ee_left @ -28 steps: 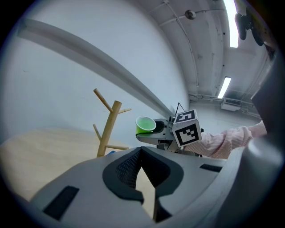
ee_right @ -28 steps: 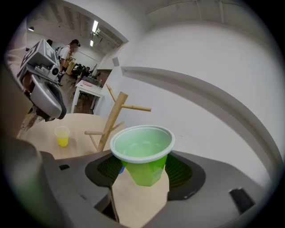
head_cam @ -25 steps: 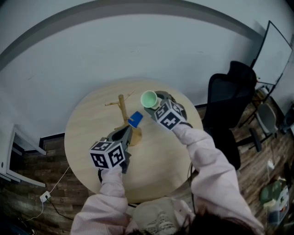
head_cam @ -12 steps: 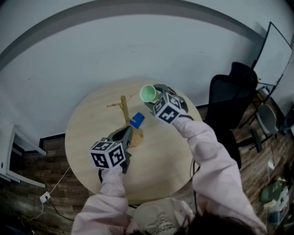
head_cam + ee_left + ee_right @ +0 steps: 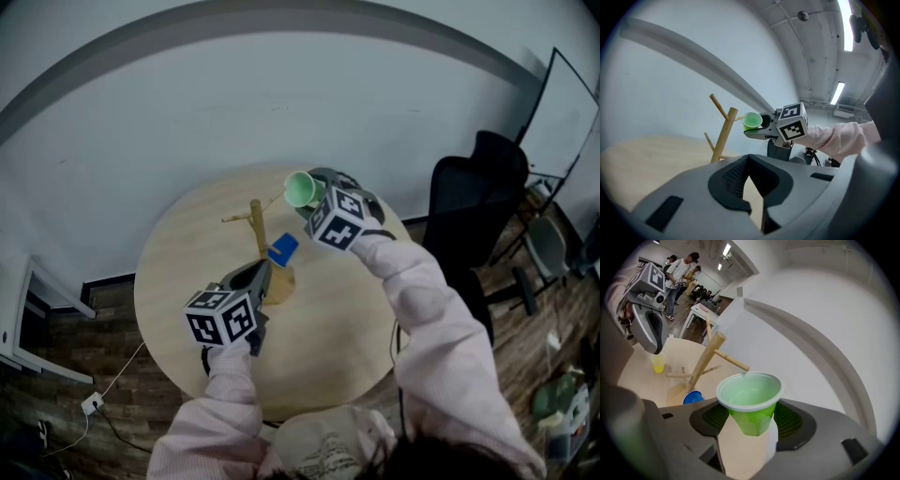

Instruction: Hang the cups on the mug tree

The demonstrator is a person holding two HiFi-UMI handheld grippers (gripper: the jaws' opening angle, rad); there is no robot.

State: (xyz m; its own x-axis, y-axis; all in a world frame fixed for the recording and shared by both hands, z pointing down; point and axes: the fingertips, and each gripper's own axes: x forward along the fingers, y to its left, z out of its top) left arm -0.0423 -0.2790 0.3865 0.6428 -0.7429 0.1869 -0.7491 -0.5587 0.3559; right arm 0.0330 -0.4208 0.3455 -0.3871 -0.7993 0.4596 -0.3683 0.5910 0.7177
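The left claw (image 5: 749, 161) is held low and nearly level, jaws drawn together at the tips with nothing between them. The right arm (image 5: 422, 309) reaches farther forward, its claw (image 5: 750, 425) tilted slightly down, jaws clamped on a green cup (image 5: 749, 399).

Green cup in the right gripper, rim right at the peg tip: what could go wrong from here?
1. The peg tip sits at the far rim of the green cup; a slight miss would likely shove the mug tree instead of entering the cup.
2. The right gripper clamps only the cup's narrow lower part, so contact with the peg may tilt it or work it loose.
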